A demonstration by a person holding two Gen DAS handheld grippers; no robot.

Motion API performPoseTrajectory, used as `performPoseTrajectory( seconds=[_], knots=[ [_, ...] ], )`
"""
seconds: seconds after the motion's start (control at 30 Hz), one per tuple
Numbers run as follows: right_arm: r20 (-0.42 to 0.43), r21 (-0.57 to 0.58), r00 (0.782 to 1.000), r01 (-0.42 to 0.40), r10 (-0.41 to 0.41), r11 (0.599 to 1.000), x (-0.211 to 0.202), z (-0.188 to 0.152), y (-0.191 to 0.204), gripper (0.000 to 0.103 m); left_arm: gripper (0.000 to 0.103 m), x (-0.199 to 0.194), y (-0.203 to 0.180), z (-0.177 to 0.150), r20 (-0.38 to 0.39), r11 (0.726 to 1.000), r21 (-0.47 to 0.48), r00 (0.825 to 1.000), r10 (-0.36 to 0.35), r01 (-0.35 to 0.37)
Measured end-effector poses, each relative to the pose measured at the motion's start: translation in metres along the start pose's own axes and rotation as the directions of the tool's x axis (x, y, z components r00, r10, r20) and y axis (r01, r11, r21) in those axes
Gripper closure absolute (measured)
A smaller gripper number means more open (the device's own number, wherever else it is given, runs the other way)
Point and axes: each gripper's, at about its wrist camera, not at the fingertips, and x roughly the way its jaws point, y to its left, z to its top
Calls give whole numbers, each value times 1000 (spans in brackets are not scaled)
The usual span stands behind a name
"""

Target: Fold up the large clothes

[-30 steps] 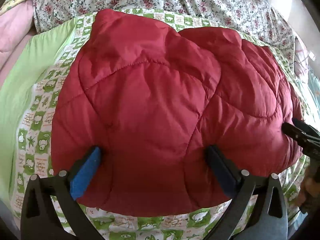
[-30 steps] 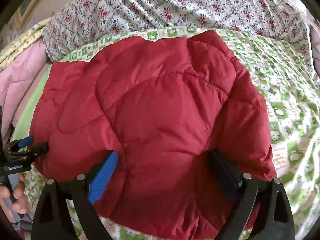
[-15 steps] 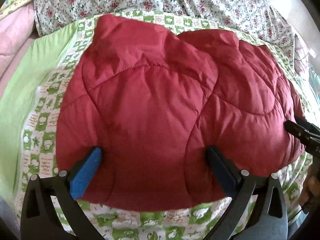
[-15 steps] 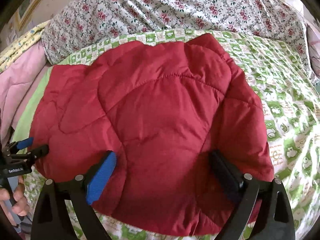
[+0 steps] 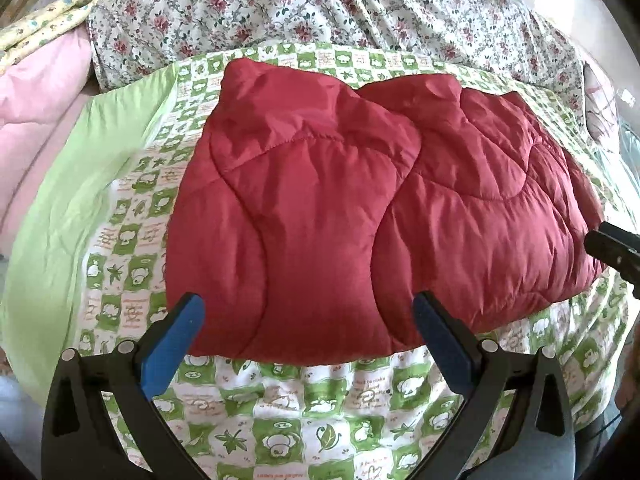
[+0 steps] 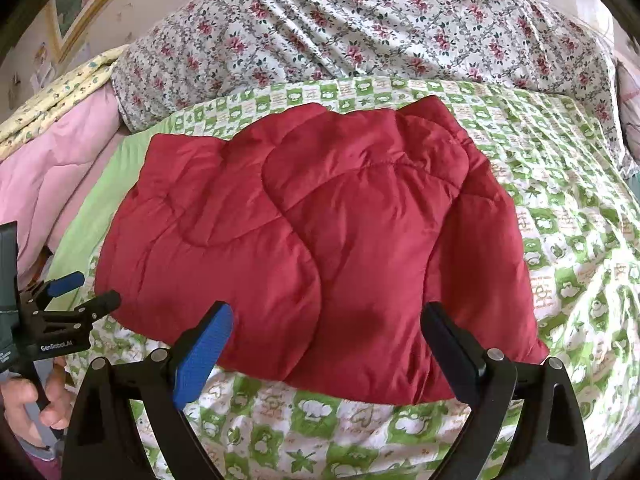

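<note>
Red quilted jacket point(image 5: 360, 216) lies folded on the green-checked sheet point(image 5: 288, 412); left gripper point(image 5: 308, 320) and right gripper point(image 6: 326, 332) hover at its near edge, jaws wide, empty, fold apparently complete.

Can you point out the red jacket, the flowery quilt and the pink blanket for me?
Red jacket point(image 5: 320, 216): left wrist view, middle of its padded top.
Flowery quilt point(image 6: 360, 36): right wrist view, its bunched middle.
Pink blanket point(image 6: 44, 184): right wrist view, its folded side.

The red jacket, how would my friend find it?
Look at the bed with the green checked sheet. In its middle lies the red jacket, folded into a puffy bundle. It is the only plain red, quilted thing; the floral cover and pink quilt lie behind and beside it.
</note>
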Motion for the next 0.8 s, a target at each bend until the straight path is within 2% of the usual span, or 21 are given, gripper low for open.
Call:
performPoseTrajectory(
  seconds=[0.13,0.27,0.33,0.43,0.57,0.7,0.8],
  knots=[
    [-4,-7,1000,-5,5,1000,7,9,0,7,0,7,2,7,-5,1000,-5,1000,-10,10],
    [-44,18,999,-13,13,1000,34,34,-11,7,0,30,11,27,-25,999,-29,999,-28,27],
    [-65,14,998,6,-5,1000,50,46,-14,7,0,44,14,39,-43,999,-35,999,-20,18],
    [-107,-2,993,49,-49,999,79,66,-23,5,0,68,19,54,-91,998,-49,995,-46,42],
    [-127,16,990,67,-64,998,98,80,-37,3,0,87,25,67,-125,996,-65,990,-68,61],
    [-137,40,989,58,-52,998,107,84,-42,3,0,93,23,71,-122,998,-52,991,-51,45],
    [-123,39,991,58,-53,998,99,83,-42,3,0,83,19,68,-101,999,-26,994,-26,24]
  ],
)
